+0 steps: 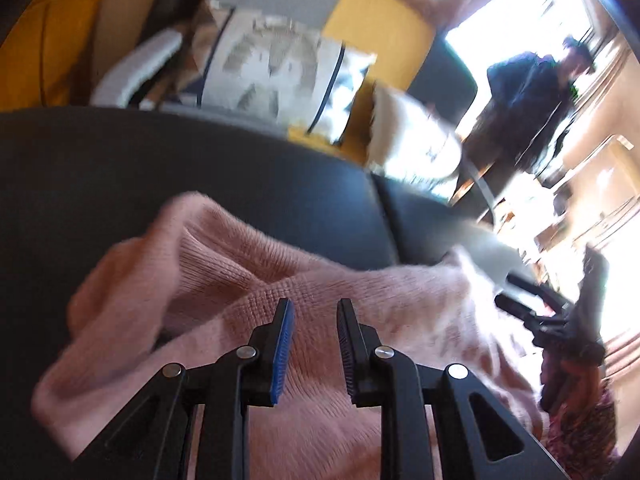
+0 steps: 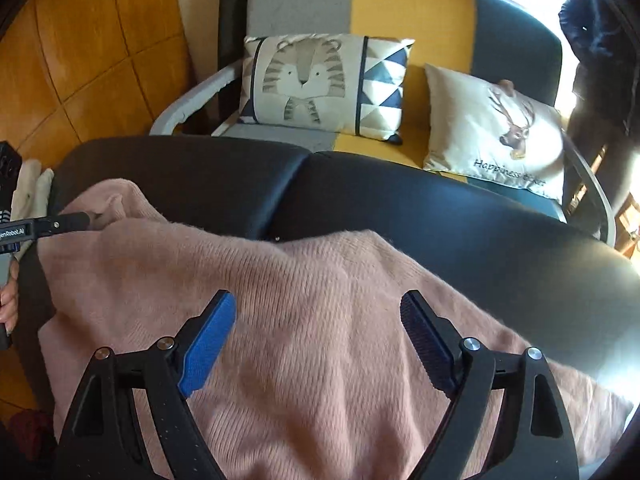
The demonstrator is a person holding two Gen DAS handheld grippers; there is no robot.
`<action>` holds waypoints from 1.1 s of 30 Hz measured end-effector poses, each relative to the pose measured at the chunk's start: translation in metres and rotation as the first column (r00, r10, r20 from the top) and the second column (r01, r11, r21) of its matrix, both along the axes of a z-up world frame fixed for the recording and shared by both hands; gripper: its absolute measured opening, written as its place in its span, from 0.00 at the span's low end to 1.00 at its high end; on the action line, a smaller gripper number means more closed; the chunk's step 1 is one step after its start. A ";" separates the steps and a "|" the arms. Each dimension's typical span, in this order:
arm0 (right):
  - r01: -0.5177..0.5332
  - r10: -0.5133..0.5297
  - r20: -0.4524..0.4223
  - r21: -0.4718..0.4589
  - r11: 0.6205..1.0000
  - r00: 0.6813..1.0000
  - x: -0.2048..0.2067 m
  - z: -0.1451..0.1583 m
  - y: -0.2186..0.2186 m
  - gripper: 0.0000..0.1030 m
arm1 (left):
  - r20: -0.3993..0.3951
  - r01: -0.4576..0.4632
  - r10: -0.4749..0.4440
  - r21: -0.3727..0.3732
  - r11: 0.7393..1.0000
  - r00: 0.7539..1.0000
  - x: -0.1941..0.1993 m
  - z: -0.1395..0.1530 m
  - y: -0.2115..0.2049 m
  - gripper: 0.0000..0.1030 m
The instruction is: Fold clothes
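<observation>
Sweater (image 2: 320, 300) fills both views; right claw (image 2: 318, 340) wide, left claw (image 1: 314, 344) narrow, empty.

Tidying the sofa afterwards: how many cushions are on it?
2. The tiger cushion leans against the sofa backrest on the grey and yellow part; the deer cushion sits to its right on the darker end. Others could be hidden outside the view.

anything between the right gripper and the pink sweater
Nothing visible. The right gripper hangs open directly over the pink sweater, which lies spread on the black surface, with only bare knit between its fingers. The left gripper is off at the sweater's far-left edge.
</observation>
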State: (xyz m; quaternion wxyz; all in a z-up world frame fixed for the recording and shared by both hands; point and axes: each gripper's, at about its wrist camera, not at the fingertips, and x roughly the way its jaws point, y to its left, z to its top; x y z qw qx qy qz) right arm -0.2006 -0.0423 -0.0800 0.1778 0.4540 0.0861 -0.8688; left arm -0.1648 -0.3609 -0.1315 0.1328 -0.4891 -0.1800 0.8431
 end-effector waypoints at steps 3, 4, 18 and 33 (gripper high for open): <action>-0.002 -0.004 0.076 0.071 0.997 0.997 -0.024 -0.024 -0.010 0.85 | 0.061 0.042 -0.039 -0.046 0.998 0.997 -0.013 -0.020 0.015 0.22; 0.011 -0.020 0.108 0.080 0.997 0.994 -0.030 -0.033 -0.010 0.85 | 0.060 0.052 -0.049 -0.056 0.997 0.997 -0.016 -0.024 0.019 0.22; 0.136 -0.109 0.191 -0.137 0.981 0.976 -0.035 -0.050 0.009 0.28 | 0.029 0.162 -0.161 -0.281 0.946 0.987 -0.009 -0.013 0.057 0.06; 0.143 -0.164 -0.049 -0.299 0.944 0.985 0.034 0.039 0.050 0.00 | -0.393 0.149 -0.196 -0.147 0.978 0.899 0.052 0.100 0.076 0.00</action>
